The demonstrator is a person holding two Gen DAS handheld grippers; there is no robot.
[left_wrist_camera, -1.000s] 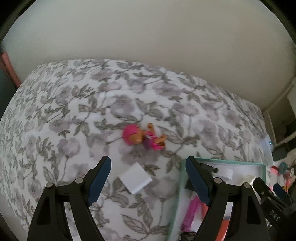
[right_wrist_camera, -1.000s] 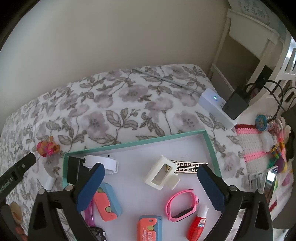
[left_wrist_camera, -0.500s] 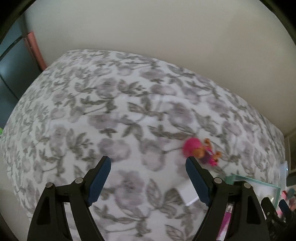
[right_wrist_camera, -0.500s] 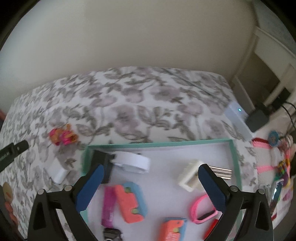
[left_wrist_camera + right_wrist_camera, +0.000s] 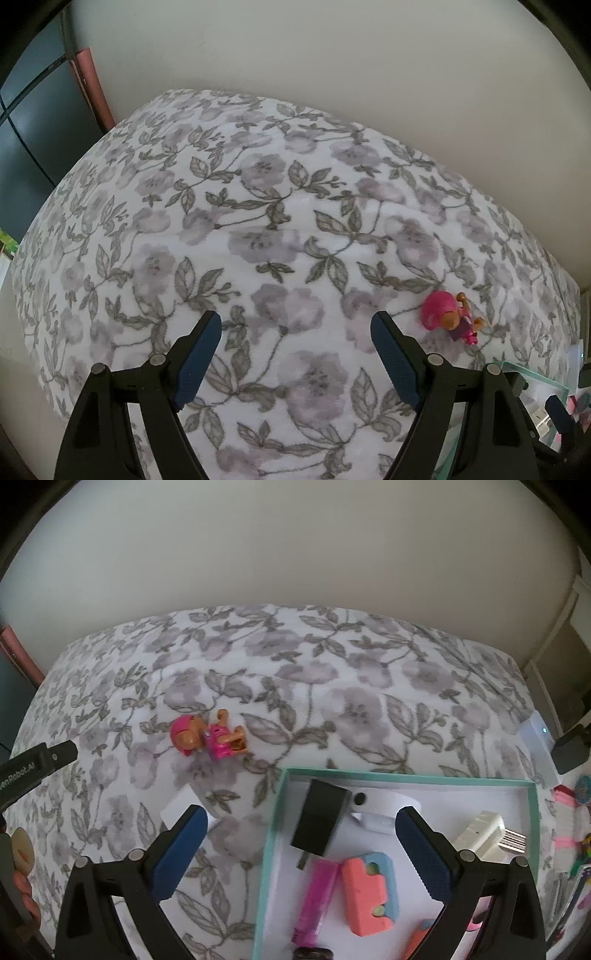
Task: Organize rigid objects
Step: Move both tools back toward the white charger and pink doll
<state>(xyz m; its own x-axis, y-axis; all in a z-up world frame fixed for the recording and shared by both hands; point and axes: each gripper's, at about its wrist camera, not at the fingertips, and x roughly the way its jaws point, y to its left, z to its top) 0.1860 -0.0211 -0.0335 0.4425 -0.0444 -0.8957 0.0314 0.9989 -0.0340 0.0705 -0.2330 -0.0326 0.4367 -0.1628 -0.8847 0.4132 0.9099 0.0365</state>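
A small pink-and-orange toy figure [image 5: 208, 736] lies on the floral bedspread; it also shows in the left wrist view [image 5: 448, 317], right of my left gripper. A white flat block [image 5: 177, 808] lies beside my right gripper's left finger. A teal-rimmed tray [image 5: 273, 830] holds a black charger [image 5: 321, 821], a white band [image 5: 380, 806], a white plug [image 5: 480, 830], a pink tube [image 5: 316, 901] and a coral-and-blue piece [image 5: 369, 893]. My left gripper [image 5: 295, 358] is open and empty over bare bedspread. My right gripper [image 5: 301, 853] is open and empty over the tray's left rim.
The floral bedspread [image 5: 258, 221] meets a plain wall behind. A dark cabinet [image 5: 33, 122] stands at the left. A white device with a light [image 5: 537, 746] and a black adapter [image 5: 570, 747] lie at the right edge, with colourful trinkets [image 5: 580, 845] below.
Both grippers have swung left. The toy figure has slid right in the left view; the white block and tray have left it. The right view now centres on the tray's left rim.
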